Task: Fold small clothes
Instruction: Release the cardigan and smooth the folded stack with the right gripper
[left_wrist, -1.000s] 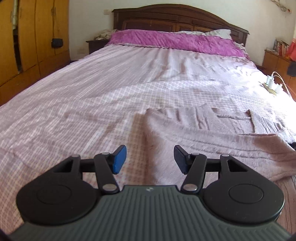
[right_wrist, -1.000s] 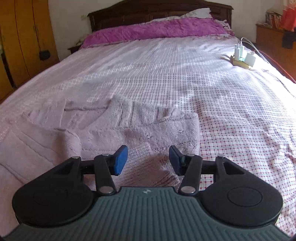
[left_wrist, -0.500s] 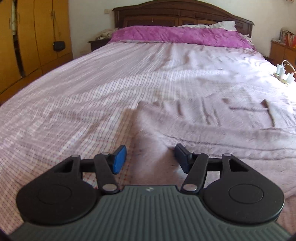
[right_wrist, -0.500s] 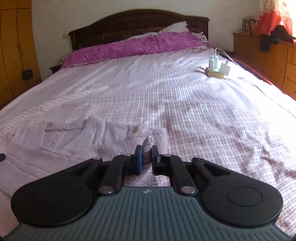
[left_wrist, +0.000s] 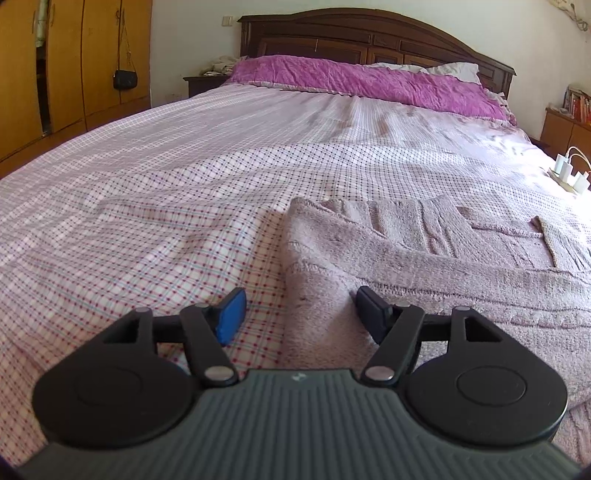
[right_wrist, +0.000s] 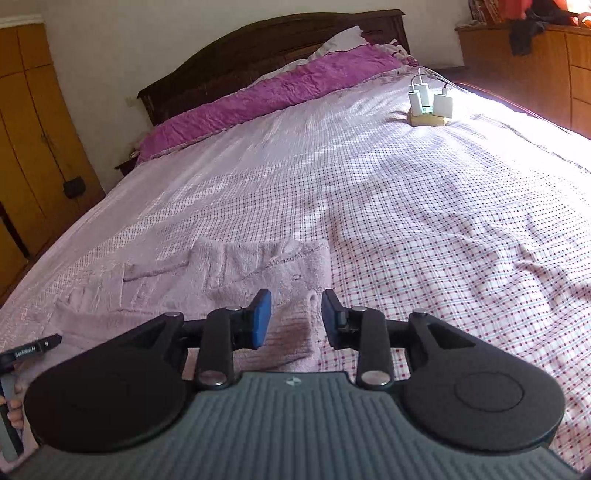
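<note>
A pale pink knitted garment (left_wrist: 424, 266) lies flat on the checked bedsheet (left_wrist: 147, 206), folded along its near edge. My left gripper (left_wrist: 301, 315) is open low over the garment's near left corner, and the thick folded edge runs between its fingers. In the right wrist view the same garment (right_wrist: 240, 273) lies to the left. My right gripper (right_wrist: 295, 319) is open at the garment's near right corner. A small pinched bump of cloth stands between its pads, nearer the right one; I cannot tell whether it touches it.
A power strip with white chargers (right_wrist: 428, 107) sits on the bed's right side, with cables trailing off. A purple bolster (left_wrist: 369, 85) and dark headboard (left_wrist: 369, 40) are at the far end. A wardrobe (left_wrist: 74, 55) stands left, a wooden dresser (right_wrist: 535, 66) right. A hand (right_wrist: 13, 406) shows at the lower left.
The right gripper, shut on the garment's edge half a second ago, now stands open with a raised bump of cloth left. The left gripper stayed open and came closer to the left corner.
</note>
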